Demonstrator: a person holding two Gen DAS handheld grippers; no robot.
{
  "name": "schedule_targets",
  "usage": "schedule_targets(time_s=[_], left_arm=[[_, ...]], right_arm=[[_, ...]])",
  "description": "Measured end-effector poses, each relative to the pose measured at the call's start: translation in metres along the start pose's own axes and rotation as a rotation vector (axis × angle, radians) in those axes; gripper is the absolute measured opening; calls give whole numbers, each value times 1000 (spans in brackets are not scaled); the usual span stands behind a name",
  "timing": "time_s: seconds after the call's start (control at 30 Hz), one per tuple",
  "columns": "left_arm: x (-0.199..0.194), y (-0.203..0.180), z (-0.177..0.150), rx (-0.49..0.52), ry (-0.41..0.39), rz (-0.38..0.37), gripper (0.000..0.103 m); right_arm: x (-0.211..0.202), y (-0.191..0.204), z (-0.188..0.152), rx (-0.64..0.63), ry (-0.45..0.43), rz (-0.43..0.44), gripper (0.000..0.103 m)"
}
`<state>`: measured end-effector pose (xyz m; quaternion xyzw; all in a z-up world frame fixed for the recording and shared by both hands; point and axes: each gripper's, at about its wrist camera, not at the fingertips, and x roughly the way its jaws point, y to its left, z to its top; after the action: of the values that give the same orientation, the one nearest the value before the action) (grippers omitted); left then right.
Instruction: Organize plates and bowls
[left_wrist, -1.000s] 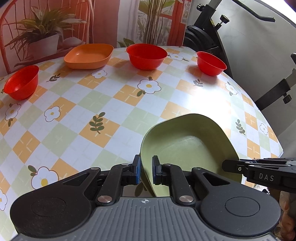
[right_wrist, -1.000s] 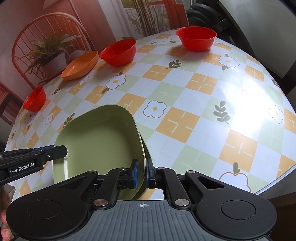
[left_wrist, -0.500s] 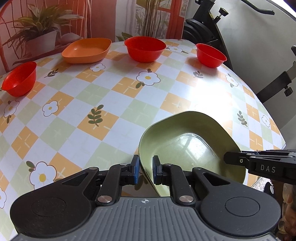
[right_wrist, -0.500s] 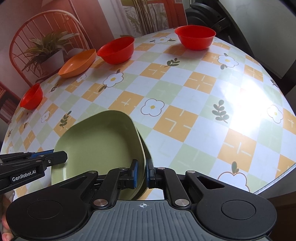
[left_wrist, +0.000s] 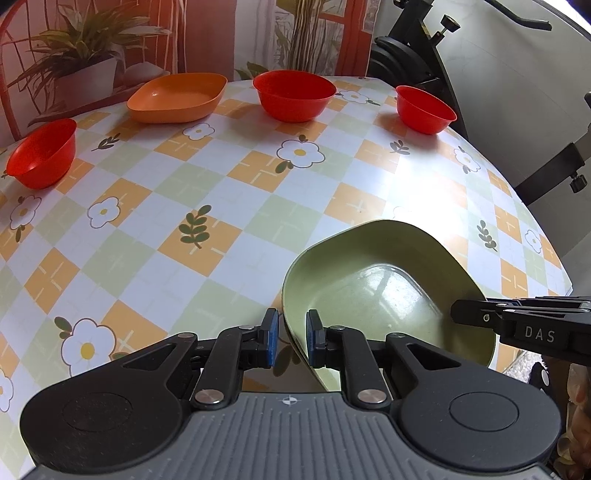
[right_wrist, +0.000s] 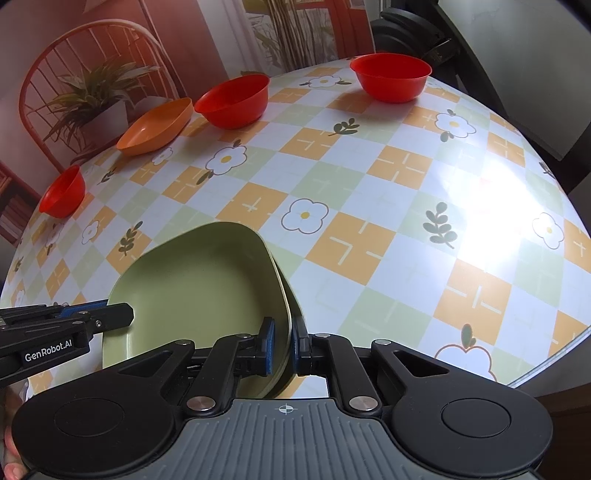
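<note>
Left gripper (left_wrist: 289, 338): parted, astride green plate (left_wrist: 380, 291) rim | right gripper (right_wrist: 282, 345): clamped on plate rim | table (left_wrist: 207, 192)

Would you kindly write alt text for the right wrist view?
The right claw grips a green plate by its rim, with the left claw at its far side. Three red bowls and an orange dish sit across the floral checked table.

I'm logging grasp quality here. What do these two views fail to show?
- Left wrist view: near rim of the pale green plastic plate, hidden behind the left hand-held gripper.
- Right wrist view: right hand-held gripper hides the rim it clamps.
- Whether the plate touches the checked tablecloth: unclear.
</note>
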<state>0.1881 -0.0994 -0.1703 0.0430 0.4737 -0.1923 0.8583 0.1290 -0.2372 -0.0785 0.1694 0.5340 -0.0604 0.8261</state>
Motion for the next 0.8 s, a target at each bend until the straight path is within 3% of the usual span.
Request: schedule_targets(time_s=[0.37, 0.57, 0.8], left_arm=[[1, 1, 0, -20, -3, -1, 18], [-1, 2, -1, -27, -9, -9, 19], [-5, 3, -2, -33, -22, -4, 19]], right_arm=[[-7, 1, -1, -12, -18, -11, 13], [-13, 4, 0, -33, -39, -33, 21], [-24, 0, -4, -44, -42, -25, 19]])
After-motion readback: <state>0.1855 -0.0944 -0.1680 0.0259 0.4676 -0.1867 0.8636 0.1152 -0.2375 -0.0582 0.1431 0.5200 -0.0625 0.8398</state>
